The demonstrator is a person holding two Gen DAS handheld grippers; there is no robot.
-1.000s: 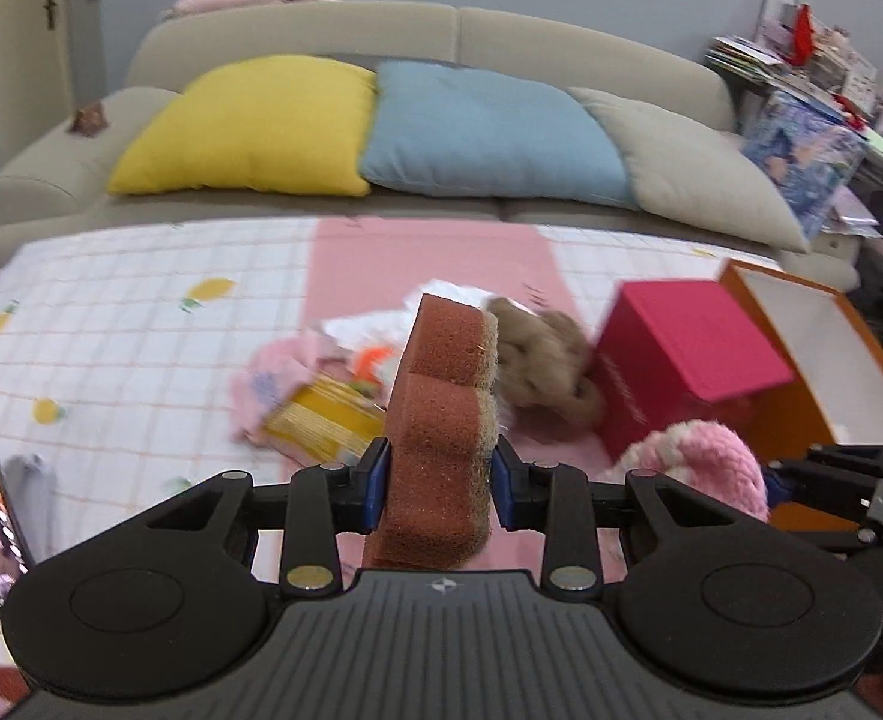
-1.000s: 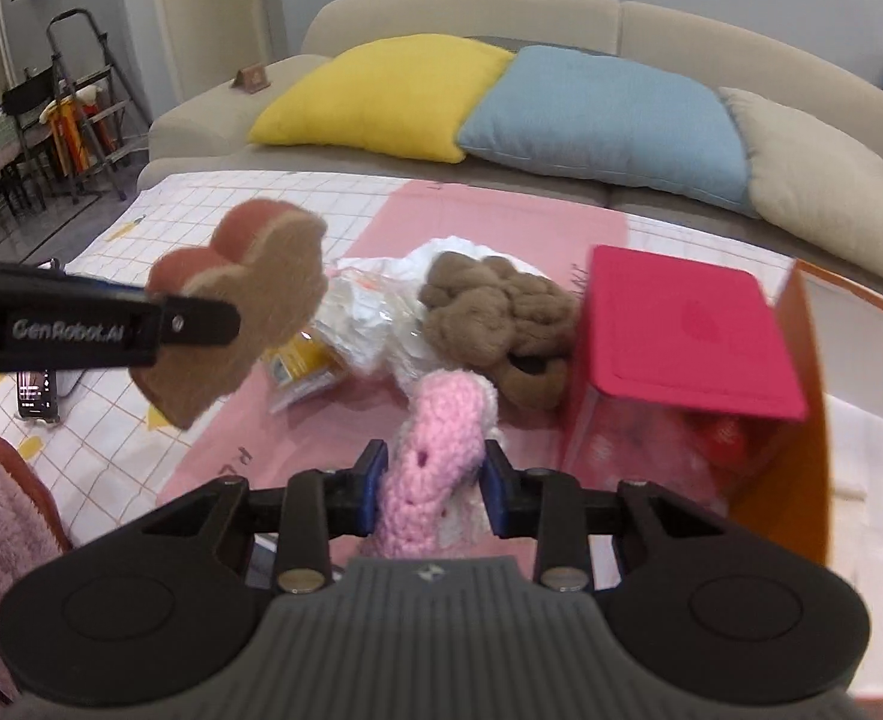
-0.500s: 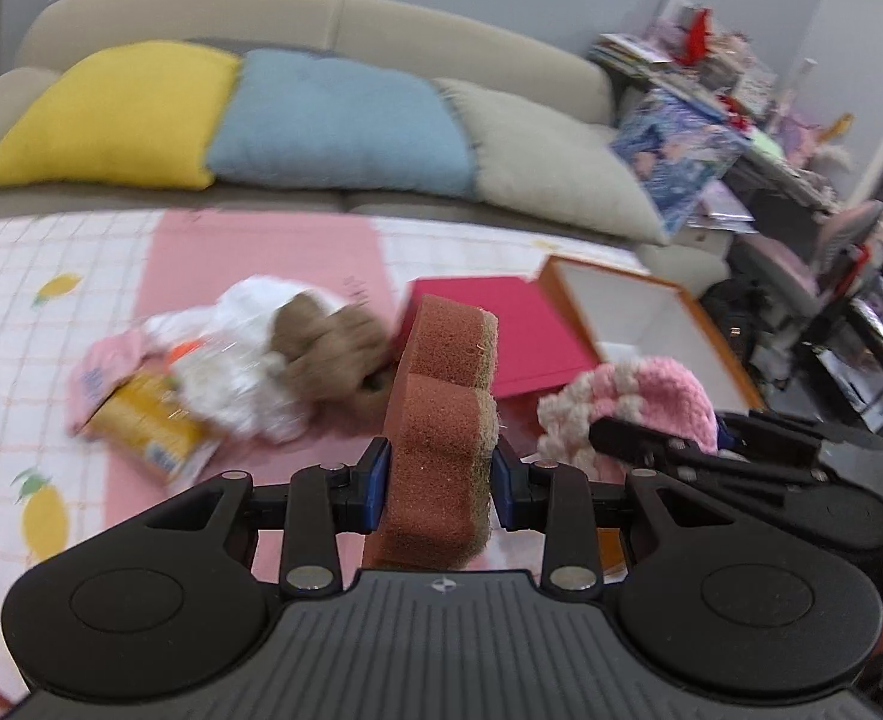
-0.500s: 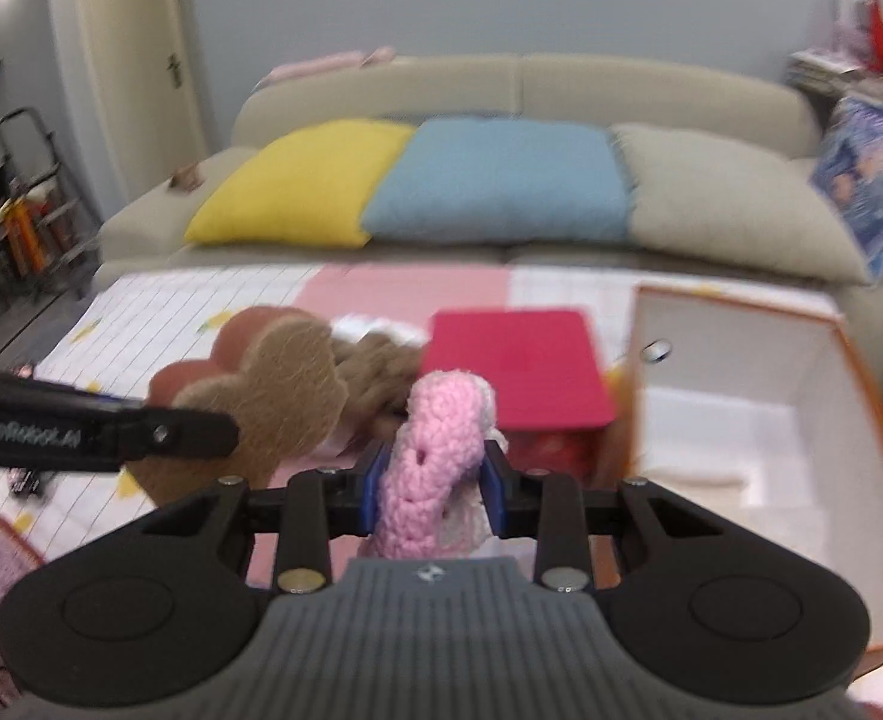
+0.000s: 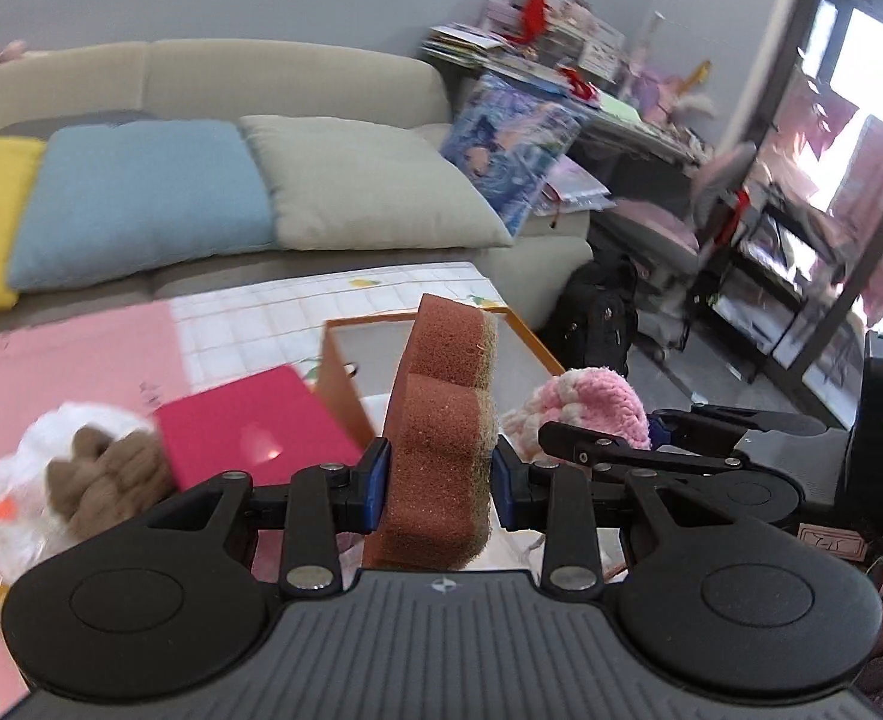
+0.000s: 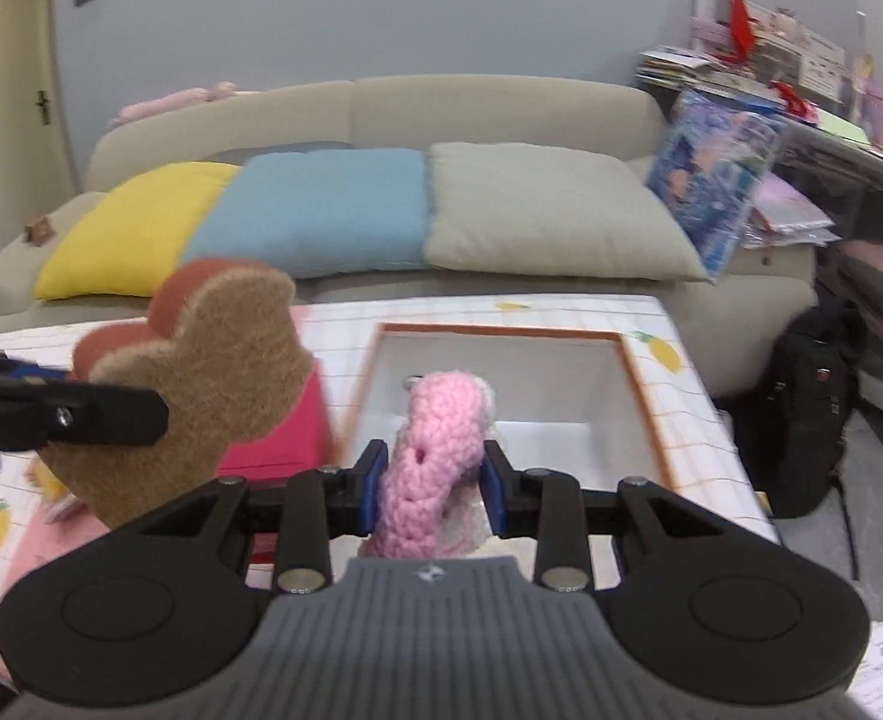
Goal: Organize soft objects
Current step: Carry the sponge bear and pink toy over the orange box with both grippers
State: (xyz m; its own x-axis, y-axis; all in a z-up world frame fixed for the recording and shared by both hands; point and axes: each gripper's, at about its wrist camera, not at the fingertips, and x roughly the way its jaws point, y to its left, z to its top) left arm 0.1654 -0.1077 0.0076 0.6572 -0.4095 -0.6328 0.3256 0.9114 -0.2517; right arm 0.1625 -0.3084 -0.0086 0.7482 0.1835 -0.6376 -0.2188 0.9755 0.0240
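Both hands have swung from the heap toward the orange-rimmed white box (image 6: pixel 639 372). The left claw (image 5: pixel 438 483) clamps the lobed brown sponge (image 5: pixel 441 444), the right claw (image 6: pixel 432 489) the pink crocheted toy (image 6: pixel 435 444), now facing the box, ready for dropping in.

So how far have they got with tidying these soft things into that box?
Nothing shows in the visible part of the orange-rimmed box yet. In hand: the left gripper clamps a brown sponge, the right gripper a pink knitted piece, both held near the box. Left on the mat: a brown woolly bundle on something white beside the red box.
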